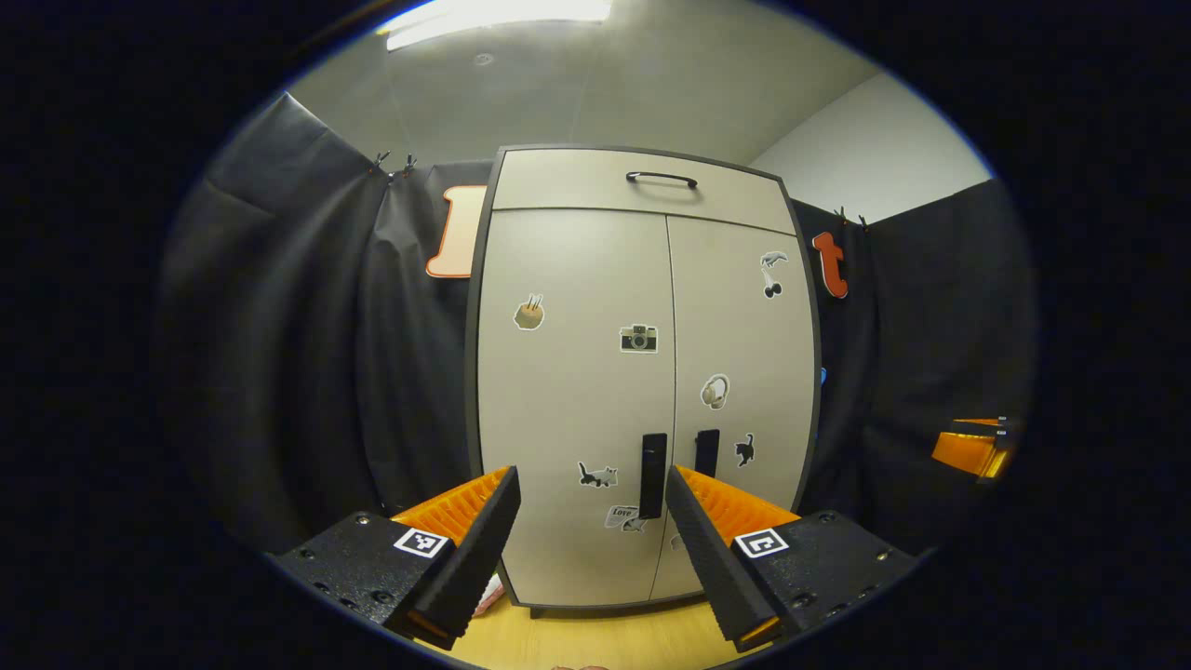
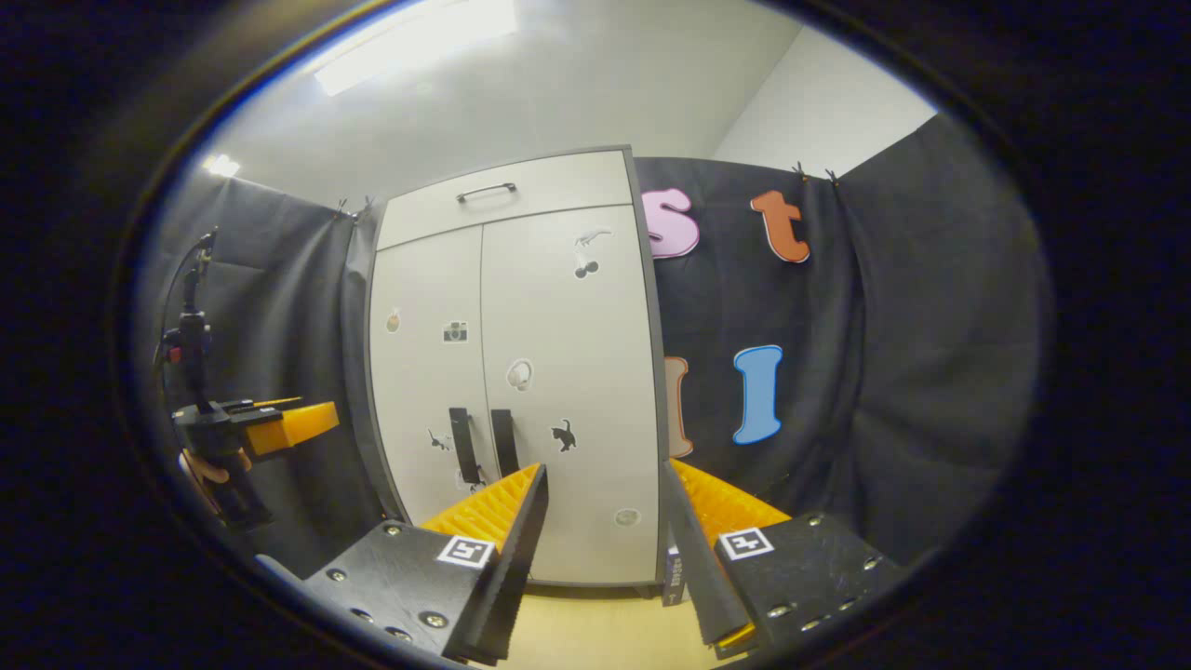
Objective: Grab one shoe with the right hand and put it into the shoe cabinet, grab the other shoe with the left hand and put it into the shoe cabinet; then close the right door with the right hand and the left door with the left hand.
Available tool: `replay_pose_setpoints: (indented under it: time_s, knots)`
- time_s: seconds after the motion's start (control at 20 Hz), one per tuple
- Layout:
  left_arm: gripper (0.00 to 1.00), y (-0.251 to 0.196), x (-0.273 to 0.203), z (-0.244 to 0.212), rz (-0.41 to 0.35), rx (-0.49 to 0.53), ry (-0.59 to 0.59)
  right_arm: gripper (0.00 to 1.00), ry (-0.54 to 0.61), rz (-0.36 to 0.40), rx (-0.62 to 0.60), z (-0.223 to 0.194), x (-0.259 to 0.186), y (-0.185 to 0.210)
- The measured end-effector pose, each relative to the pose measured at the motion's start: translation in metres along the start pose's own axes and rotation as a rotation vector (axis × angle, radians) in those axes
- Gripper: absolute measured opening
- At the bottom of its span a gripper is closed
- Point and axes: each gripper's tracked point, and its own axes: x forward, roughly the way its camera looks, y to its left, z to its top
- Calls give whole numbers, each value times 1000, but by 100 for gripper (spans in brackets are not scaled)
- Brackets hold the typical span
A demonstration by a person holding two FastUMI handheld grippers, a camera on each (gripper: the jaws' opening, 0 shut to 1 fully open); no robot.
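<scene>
Both shoe cabinet (image 1: 642, 372) doors shut, blocking way inside. Open air btwn left gripper (image 1: 591, 521) and door fronts; right gripper (image 2: 605, 521) likewise, wooden floor (image 1: 605, 637) bare below.

Shoe cabinet (image 1: 577, 391): beige fronts, dark grey edge frame. Left door (image 1: 568, 279) and right door (image 1: 735, 316) carry small stickers, mostly black and white, one tan. Door handles (image 1: 653, 475) black, drawer handle (image 1: 662, 177) black. Floor (image 1: 595, 637) light yellowish wood. Ceiling (image 1: 651, 74) off-white. Booth cloth (image 2: 884, 326) black.
</scene>
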Motion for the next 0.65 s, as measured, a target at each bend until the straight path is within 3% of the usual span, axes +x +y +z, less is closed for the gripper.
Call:
replay_pose_setpoints:
  time_s: [0.25, 0.65]
  knots:
    - [93, 11, -10, -4, 15, -6, 1, 73, -18, 4, 23, 4, -1, 10]
    - [96, 20, -3, 2, 14, -17, -25, 73, -27, -42, 10, 2, -13, 11]
